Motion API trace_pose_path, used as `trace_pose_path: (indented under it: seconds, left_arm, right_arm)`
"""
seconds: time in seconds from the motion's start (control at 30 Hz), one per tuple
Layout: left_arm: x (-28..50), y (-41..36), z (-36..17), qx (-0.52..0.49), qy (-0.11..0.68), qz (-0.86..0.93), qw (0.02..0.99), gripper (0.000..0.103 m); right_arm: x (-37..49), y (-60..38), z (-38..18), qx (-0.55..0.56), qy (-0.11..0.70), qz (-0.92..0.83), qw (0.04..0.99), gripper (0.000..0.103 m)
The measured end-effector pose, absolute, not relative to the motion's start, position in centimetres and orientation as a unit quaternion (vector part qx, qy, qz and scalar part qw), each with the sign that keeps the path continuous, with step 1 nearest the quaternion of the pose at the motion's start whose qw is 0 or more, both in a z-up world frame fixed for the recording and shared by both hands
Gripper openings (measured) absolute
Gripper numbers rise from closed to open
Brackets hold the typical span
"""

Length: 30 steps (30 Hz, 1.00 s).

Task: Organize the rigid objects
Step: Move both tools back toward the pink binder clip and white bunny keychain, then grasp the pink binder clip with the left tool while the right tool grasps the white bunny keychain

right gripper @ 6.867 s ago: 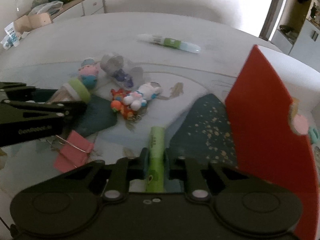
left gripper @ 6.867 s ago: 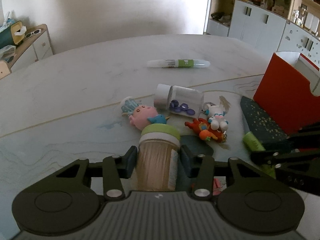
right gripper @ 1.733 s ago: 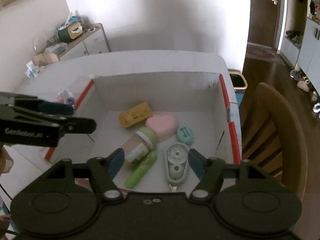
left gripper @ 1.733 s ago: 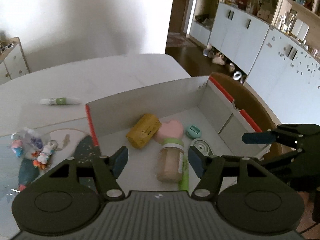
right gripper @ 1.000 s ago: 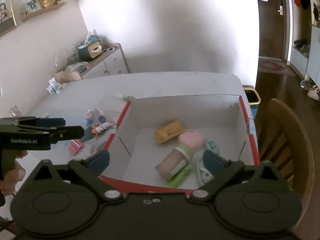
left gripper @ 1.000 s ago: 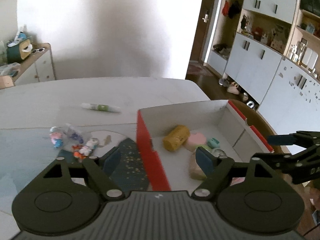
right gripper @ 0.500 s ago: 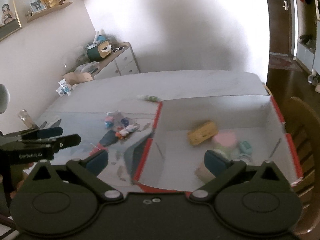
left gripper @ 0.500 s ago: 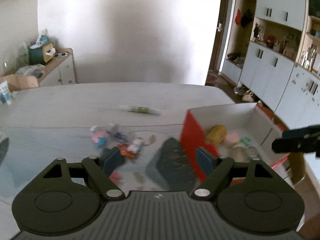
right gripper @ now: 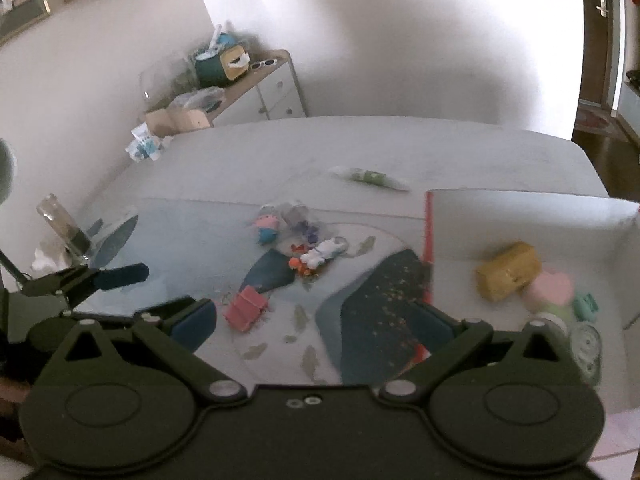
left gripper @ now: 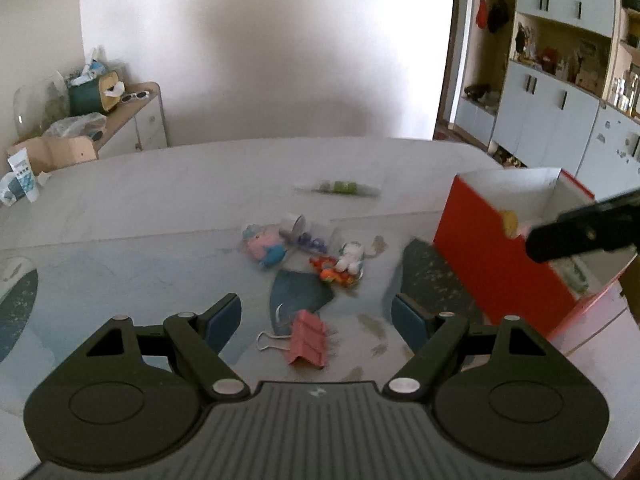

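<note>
Left gripper point(left gripper: 316, 316) held above the pale table point(left gripper: 160, 184), jaws spread wide and empty. Right gripper point(right gripper: 316, 324) likewise wide apart, nothing between the blue pads point(right gripper: 192, 322).

Seen below the left gripper: a pink folded binder clip with wire handles point(left gripper: 306, 338), lying on the table just beside a dark teal leaf-shaped patch of the mat point(left gripper: 300, 292). Farther off, clustered close together: a small pink and blue plush figure point(left gripper: 264, 246), a clear plastic jar on its side with purple bits inside point(left gripper: 310, 236), a white bunny charm point(left gripper: 351, 256) and an orange toy figure point(left gripper: 330, 274) touching it. Well beyond these, alone on the table, a slim white tube with a green label point(left gripper: 340, 188).

At the right, an open cardboard box with red outer walls point(right gripper: 428, 240), holding a yellow block point(right gripper: 508, 270), a pink heart-shaped piece point(right gripper: 554, 288), a small teal clip point(right gripper: 586, 304) and a white correction-tape dispenser point(right gripper: 588, 346). Blurred throughout; finer detail not readable.
</note>
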State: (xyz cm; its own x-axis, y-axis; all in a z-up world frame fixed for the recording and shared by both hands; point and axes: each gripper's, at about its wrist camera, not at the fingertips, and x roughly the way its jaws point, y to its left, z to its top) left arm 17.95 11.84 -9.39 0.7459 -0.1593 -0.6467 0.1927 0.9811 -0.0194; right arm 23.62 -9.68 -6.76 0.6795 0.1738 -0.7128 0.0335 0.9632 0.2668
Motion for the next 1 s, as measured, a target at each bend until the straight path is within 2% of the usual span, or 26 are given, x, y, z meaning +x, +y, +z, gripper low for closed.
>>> trace_pose_path:
  seconds: [0.33, 0.63, 0.87, 1.0]
  left_arm:
    - [19.9, 12.6, -13.6, 0.075, 0.344, -0.139, 0.926, 0.082]
    - [21.1, 12.3, -16.4, 0.094, 0.343, -0.162, 0.92, 0.082]
    - [21.8, 11.9, -18.3, 0.1, 0.348, -0.168, 0.917, 0.082]
    - [22.2, 11.8, -19.0, 0.106, 0.356, -0.158, 0.915, 0.082]
  right_arm:
    - [29.7, -6.4, -9.5, 0.116, 0.429, -0.003, 0.896, 0.102]
    - [35.0, -5.6, -12.4, 0.095, 0.462, -0.041, 0.881, 0.096]
    - [38.1, -5.5, -14.6, 0.091, 0.485, -0.053, 0.868, 0.086]
    - [39.4, -5.4, -15.4, 0.087, 0.49, -0.059, 0.865, 0.076]
